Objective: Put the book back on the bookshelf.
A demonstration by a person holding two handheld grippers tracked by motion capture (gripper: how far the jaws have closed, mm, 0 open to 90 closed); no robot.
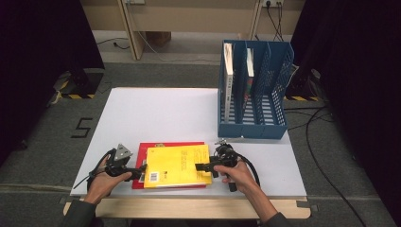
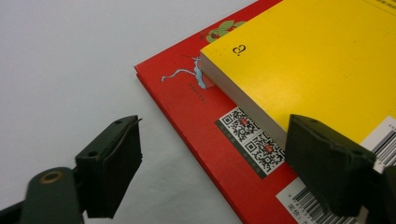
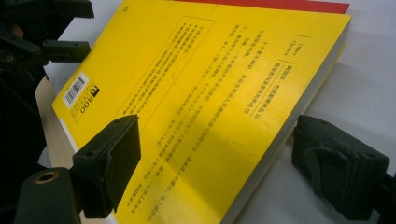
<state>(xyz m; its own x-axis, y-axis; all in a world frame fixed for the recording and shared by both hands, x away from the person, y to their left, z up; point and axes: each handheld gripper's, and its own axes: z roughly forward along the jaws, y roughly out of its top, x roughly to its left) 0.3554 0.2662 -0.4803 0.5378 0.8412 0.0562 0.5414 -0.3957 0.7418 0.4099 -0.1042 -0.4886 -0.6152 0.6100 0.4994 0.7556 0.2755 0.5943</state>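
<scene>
Between my right gripper's (image 1: 201, 167) wide jaws: yellow book's (image 1: 177, 165) edge, not yet clamped. Left gripper (image 1: 142, 170) wide too, at its opposite edge (red book (image 2: 196, 112) underneath). Blue rack (image 1: 253, 125) beyond; lifting, filing remain.

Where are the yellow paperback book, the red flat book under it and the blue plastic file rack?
yellow paperback book (image 1: 177, 165), high view, middle of its back cover.
red flat book (image 2: 196, 105), left gripper view, bare cover beside the yellow one.
blue plastic file rack (image 1: 253, 130), high view, low front wall.
</scene>
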